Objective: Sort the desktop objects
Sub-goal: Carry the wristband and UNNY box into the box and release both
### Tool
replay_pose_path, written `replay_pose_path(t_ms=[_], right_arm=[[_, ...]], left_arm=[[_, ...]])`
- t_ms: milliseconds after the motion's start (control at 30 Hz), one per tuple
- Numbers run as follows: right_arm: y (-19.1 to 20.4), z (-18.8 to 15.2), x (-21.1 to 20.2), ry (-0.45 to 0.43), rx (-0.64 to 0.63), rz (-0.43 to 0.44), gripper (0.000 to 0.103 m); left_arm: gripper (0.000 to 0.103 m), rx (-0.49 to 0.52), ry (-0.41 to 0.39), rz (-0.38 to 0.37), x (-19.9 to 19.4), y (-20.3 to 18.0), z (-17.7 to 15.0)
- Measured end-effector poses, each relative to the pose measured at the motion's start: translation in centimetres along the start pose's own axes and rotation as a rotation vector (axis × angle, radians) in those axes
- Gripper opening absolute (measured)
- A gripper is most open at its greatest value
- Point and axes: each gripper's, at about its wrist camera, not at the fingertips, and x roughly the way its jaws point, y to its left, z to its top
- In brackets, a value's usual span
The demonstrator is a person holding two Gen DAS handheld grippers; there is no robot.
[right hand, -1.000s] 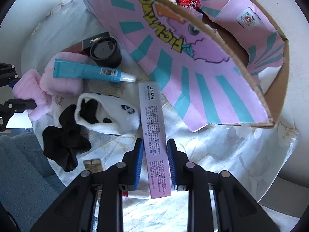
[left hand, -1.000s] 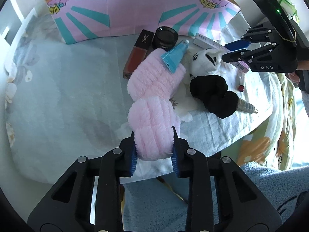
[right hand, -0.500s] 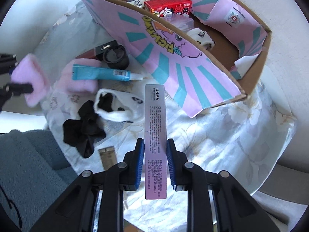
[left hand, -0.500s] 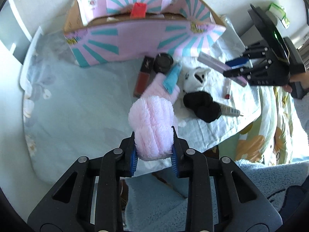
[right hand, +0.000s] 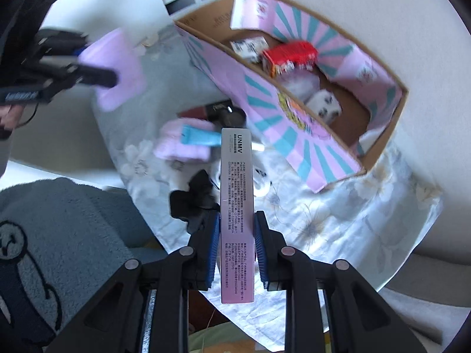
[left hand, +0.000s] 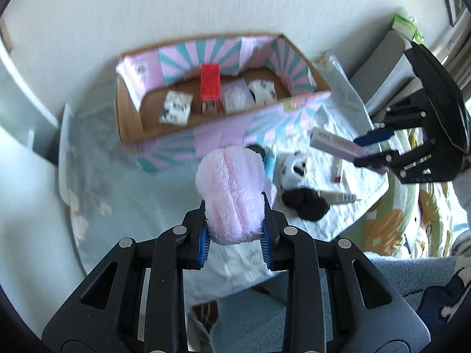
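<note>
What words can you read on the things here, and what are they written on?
"UNMV": top of the long pink box held in the right gripper.
Small print down that box: too small to read.
Yellow cartoon lettering on the cardboard box: too blurred.
Red carton inside it: print unreadable.

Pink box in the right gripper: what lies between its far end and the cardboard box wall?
In the right wrist view, only a black jar lies between the pink box and the cardboard box wall.
</note>
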Motion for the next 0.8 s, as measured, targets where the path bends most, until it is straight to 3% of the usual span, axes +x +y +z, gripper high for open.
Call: replay_pose_path(t_ms=[267, 500, 800], right_arm=[[0.2, 4.2, -2.9, -0.085, 0.044, -0.049, 0.022], [-2.2, 8.2, -4.3, -0.125, 0.085, -0.107, 0.022], [-6.1, 13.4, -0.7, -0.059, 0.097, -0.153, 0.022]], left_arm=[[0.025, 0.047, -0.061, 0.018, -2.1, 1.0, 5.1], [0.025, 0.049, -0.066, 0.04, -1.0, 2.5, 9.0], [0.025, -0.005, 0.009, 0.053, 3.9, 5.3, 13.6]])
